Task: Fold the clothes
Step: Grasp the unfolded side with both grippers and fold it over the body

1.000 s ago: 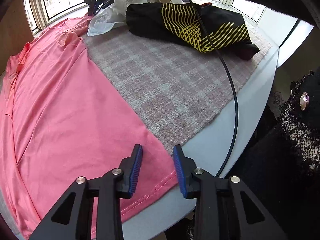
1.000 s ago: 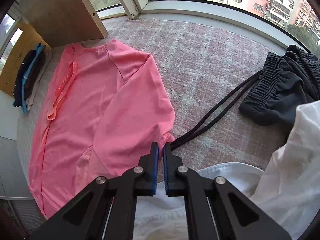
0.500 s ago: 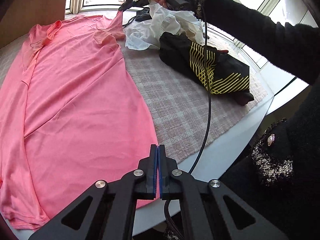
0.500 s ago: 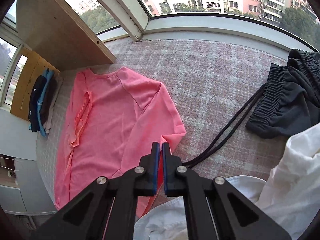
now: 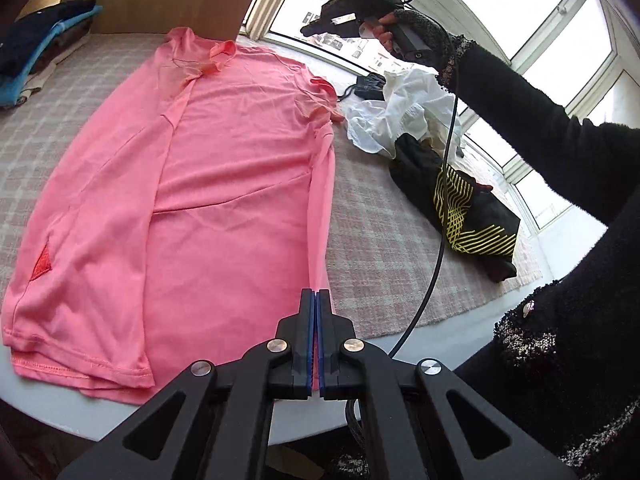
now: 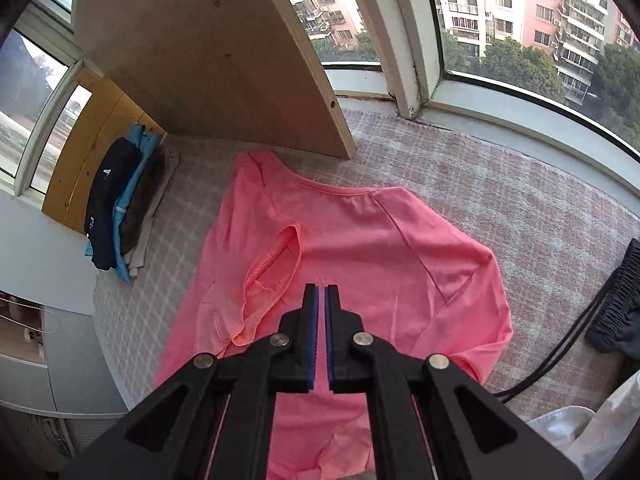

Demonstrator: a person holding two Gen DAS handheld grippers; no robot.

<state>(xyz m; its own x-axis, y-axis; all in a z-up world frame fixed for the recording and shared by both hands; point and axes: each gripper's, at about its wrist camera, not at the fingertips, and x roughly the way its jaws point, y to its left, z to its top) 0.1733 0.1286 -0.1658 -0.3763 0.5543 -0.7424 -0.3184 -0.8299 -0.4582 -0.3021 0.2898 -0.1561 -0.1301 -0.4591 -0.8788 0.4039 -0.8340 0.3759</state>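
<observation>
The left gripper [image 5: 316, 300] sits low at 6 o'clock in its own view, its blue-padded jaws pressed together on the hem edge of the pink shirt [image 5: 224, 184], a sliver of pink cloth showing between the pads. The right gripper [image 5: 320, 28] is raised high at 1 o'clock in the left view, held in a hand [image 5: 400, 28] in a dark fingerless glove, with a black knit sleeve [image 5: 540, 128] running down to 4 o'clock and a black cable [image 5: 444, 184] hanging from it. In the right wrist view that gripper [image 6: 321, 300] points down over the shirt with its jaws almost together, a thin gap between the pads and nothing seen in it.

The pink shirt lies spread flat on the plaid cloth [image 5: 380, 240] that covers the worktop [image 5: 60, 412], neckline toward 12 o'clock and hem at 7 o'clock by the worktop's edge. Its right side is folded inward in a long straight strip; a small red triangle patch [image 5: 42, 262] shows near the hem at 9 o'clock. From the right view the collar opening [image 6: 272, 276] gapes loosely and one sleeve [image 6: 476, 312] bends back at 3 o'clock.

At 2 o'clock in the left view lie a crumpled white garment [image 5: 400, 112] and a black garment with yellow lines [image 5: 464, 208]. A stack of folded clothes [image 6: 120, 204] sits at 9 o'clock in the right view; a small white mark on the top dark one is too small to read.
</observation>
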